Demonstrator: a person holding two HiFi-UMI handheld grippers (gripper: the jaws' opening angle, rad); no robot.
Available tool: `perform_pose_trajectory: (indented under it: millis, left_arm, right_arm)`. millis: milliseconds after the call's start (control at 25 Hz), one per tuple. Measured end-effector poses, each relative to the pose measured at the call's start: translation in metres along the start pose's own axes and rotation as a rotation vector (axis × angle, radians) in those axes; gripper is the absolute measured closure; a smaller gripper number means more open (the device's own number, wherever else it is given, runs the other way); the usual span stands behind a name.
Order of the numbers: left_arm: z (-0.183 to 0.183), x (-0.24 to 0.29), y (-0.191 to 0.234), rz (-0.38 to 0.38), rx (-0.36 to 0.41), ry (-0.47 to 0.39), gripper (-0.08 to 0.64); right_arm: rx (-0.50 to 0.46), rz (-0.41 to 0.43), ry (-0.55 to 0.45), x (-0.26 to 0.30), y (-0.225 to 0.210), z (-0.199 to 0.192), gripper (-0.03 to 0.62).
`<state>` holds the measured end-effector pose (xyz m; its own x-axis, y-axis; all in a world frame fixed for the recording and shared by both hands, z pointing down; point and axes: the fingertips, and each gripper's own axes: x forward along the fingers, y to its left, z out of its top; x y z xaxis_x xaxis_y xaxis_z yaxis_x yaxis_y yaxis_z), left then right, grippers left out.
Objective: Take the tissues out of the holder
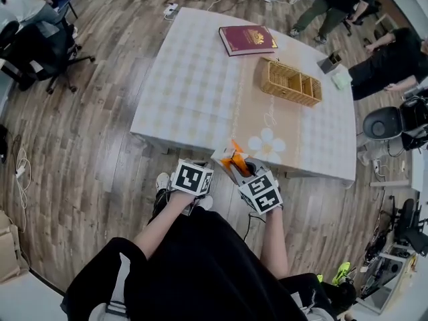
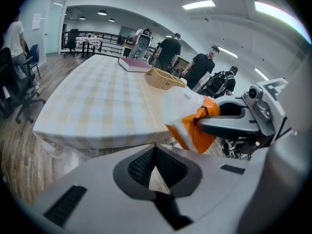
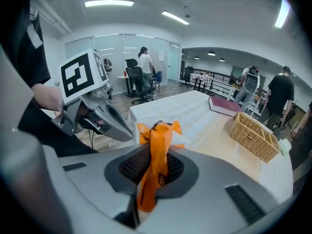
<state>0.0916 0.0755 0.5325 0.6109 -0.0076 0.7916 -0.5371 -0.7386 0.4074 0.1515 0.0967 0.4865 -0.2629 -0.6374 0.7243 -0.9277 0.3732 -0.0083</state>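
Note:
My right gripper (image 3: 153, 162) is shut on an orange and white tissue packet (image 3: 157, 140), which sticks up out of its jaws. In the head view the packet (image 1: 233, 159) hangs just off the table's near edge, in front of the right gripper (image 1: 245, 170). The left gripper (image 2: 156, 152) is shut with nothing between its pads and sits close on the packet's left (image 1: 194, 176). From the left gripper view the packet (image 2: 187, 113) shows pinched by the right gripper's fingers (image 2: 229, 125). The wicker holder (image 1: 291, 81) stands far back right on the table.
The table (image 1: 200, 92) carries a checked cloth, with a dark red book (image 1: 247, 39) at its far edge. Office chairs (image 1: 40, 49) stand to the left. Several people (image 1: 334, 2) are beyond the far right corner, near equipment (image 1: 391, 122).

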Motion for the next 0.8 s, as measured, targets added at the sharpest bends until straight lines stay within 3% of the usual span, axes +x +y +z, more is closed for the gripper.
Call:
perform_pose_trajectory:
  millis: [240,440,800]
  left_arm:
    - [0.007,-0.023,0.053,-0.019,0.009,0.011,0.560]
    - [0.037,-0.042,0.079,-0.046,0.024,0.024,0.560]
    - [0.035,-0.053,0.133,-0.076,0.059,0.016,0.560]
  right_arm:
    - [0.024,-0.024,0.021,0.039,0.019,0.035,0.545]
    - [0.050,-0.032,0.041,0.061,0.015,0.071,0.545]
    - [0.096,-0.080,0.049,0.114,0.041,0.084,0.545]
